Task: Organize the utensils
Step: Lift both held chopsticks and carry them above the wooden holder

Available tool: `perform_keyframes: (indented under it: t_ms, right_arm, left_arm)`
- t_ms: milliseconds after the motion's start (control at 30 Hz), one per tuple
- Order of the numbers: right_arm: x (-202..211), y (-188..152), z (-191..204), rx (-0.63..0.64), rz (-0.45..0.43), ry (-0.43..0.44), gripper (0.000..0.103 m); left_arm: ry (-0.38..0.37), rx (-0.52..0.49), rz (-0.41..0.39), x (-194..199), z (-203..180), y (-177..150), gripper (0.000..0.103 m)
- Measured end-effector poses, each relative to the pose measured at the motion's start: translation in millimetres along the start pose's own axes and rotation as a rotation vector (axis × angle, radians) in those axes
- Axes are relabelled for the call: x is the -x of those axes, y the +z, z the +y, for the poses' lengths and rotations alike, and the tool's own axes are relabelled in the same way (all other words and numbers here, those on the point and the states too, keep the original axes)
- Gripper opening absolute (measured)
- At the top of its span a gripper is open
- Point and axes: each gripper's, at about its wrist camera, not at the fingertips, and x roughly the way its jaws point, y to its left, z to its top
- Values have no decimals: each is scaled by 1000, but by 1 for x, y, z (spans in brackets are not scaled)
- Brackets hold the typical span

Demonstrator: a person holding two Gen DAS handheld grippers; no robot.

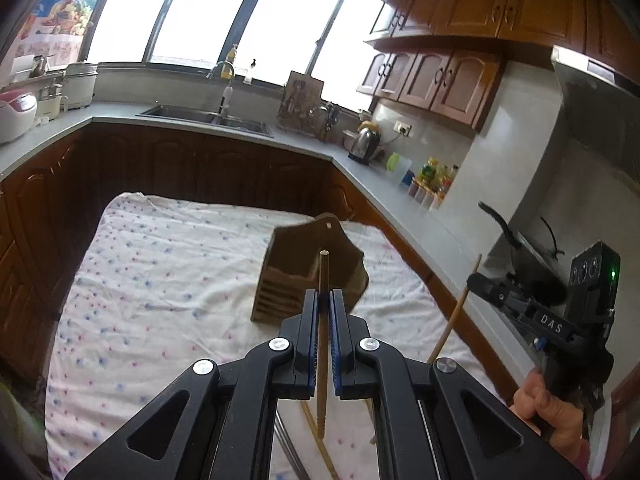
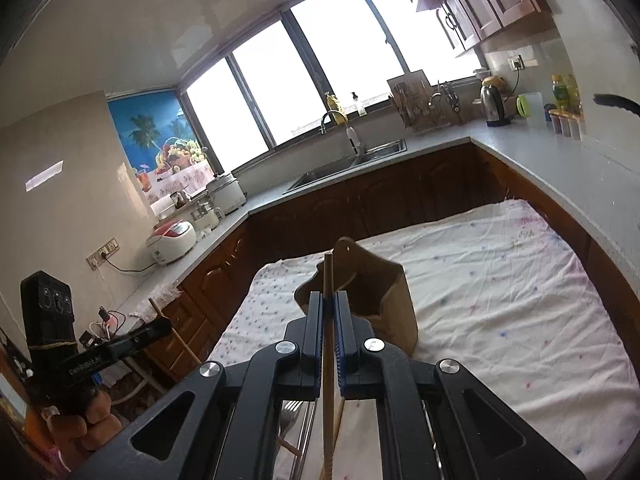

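Chopsticks are sitting clenched upright, one (image 1: 322,332) in the left gripper (image 1: 325,308), one (image 2: 329,320) in the right gripper (image 2: 329,312). Beyond both, the wooden holder (image 1: 310,272) is standing on the cloth (image 1: 160,264); its contents cannot be seen.

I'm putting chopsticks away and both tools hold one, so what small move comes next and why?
Probably carry the left tool forward over the wooden holder and lower its chopstick in: it is clamped upright, and the holder stands just ahead.
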Motion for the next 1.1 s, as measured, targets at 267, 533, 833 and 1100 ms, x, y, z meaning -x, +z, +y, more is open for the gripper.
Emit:
perform_keyframes:
  t_ms: [267,533,833,1100]
  right_arm:
    - [-11,33,-14,-21,-91,-17,5]
    - [-28,80,-27,-38,-207,-20,5]
    - [-65,106,-30,0,-307,-58,5]
    - [-106,68,-40,26,-328,-103,5]
  left_arm:
    - [2,13,-97,-3,10,32,3]
    - [10,9,-197,-17,20,63,3]
    - [26,56,-268,-73,43,85,3]
    - [72,94,-254,-157,61,63,3]
